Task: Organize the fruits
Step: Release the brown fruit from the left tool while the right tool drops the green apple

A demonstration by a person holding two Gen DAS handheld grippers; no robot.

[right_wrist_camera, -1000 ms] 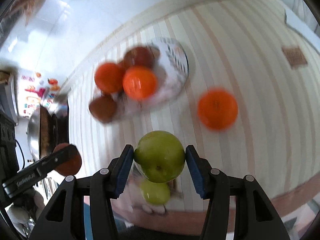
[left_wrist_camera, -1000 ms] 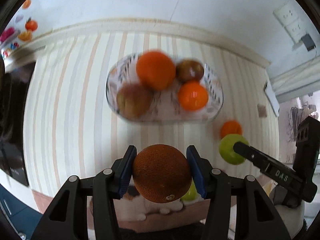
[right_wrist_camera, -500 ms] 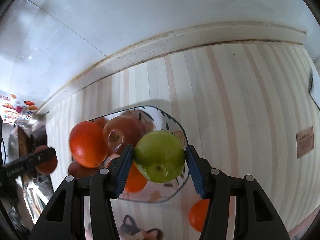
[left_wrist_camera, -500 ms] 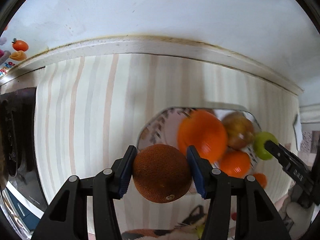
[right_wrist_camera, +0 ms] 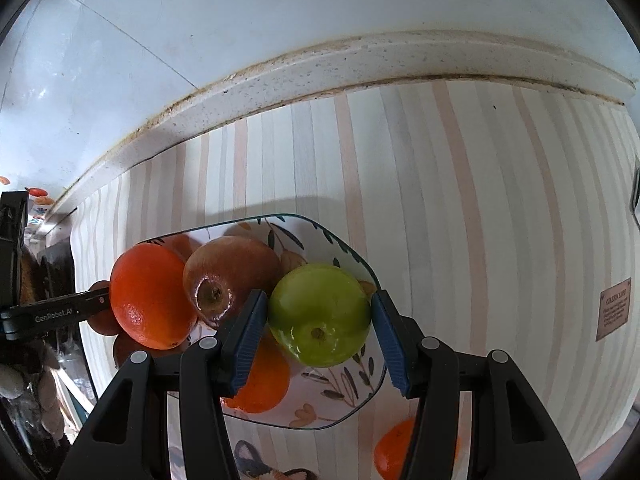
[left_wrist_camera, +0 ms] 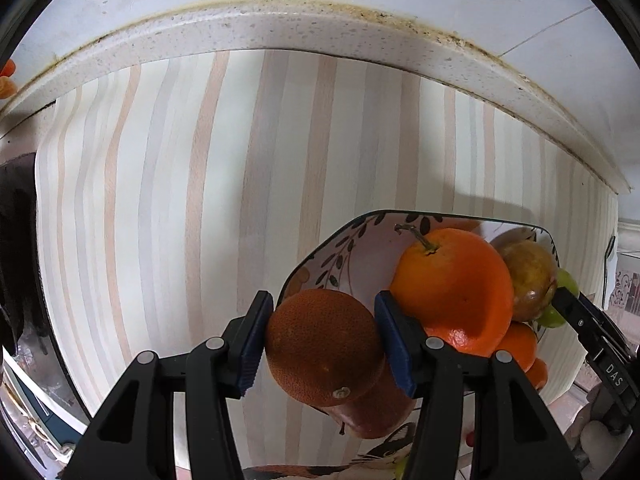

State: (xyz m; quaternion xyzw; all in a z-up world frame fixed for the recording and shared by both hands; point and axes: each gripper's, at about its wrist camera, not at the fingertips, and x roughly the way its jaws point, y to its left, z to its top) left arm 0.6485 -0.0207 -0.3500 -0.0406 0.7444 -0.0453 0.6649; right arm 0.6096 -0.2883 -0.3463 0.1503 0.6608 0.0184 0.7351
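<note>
1. Now, nearest to me, my left gripper (left_wrist_camera: 323, 342) is clamped on a dark rough orange (left_wrist_camera: 322, 346), and a reddish fruit (left_wrist_camera: 374, 408) sits directly under it; if I let go, the orange may land on that fruit and roll out.
2. My right gripper (right_wrist_camera: 319, 320) squeezes a green apple (right_wrist_camera: 319, 314) above the plate (right_wrist_camera: 320, 412).
3. Beyond the fingers, a big orange (right_wrist_camera: 150, 298) and a brownish apple (right_wrist_camera: 230, 276) crowd the plate, so a dropped fruit could push them over the low rim.
4. One small orange (right_wrist_camera: 394, 454) lies outside, below my right fingers.
</note>
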